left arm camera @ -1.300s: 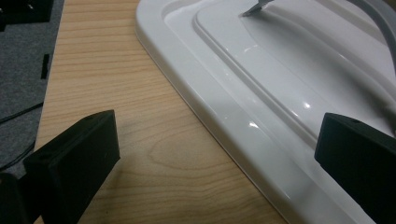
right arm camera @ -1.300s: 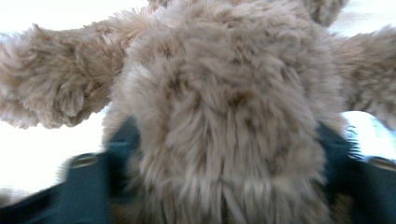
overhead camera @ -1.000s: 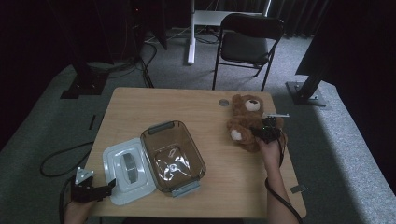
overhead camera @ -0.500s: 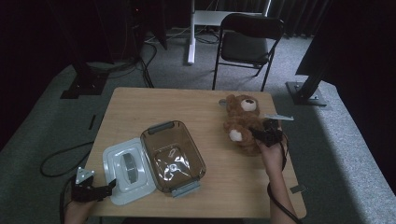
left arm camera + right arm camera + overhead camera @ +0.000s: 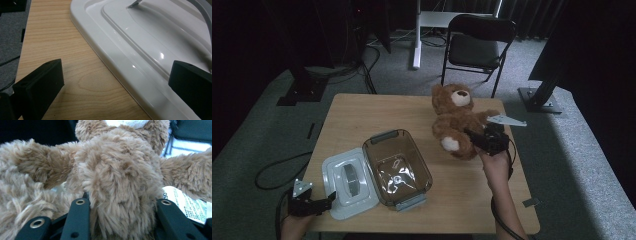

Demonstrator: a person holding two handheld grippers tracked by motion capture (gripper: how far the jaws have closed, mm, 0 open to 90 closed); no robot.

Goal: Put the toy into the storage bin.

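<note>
In the right gripper view we lose the teddy bear's [image 5: 117,182] face past the top edge, and its fur hides the tips of the right tongs [image 5: 122,207]. The print on its white tag [image 5: 186,203] is too small to read. The lid [image 5: 155,50] runs off the left gripper view's far and right edges.

Left gripper [image 5: 113,86]: two black blocky jaws rise from the lower corners of the frame, set wide apart with nothing between them.
Lid: a glossy white plastic rectangular lid [image 5: 150,50] with rounded corner and raised ridges spans upper centre to lower right.
Table: a light wooden tabletop [image 5: 62,57] fills the left and lower centre.
Floor: grey carpet [image 5: 12,30] along the left edge.
</note>
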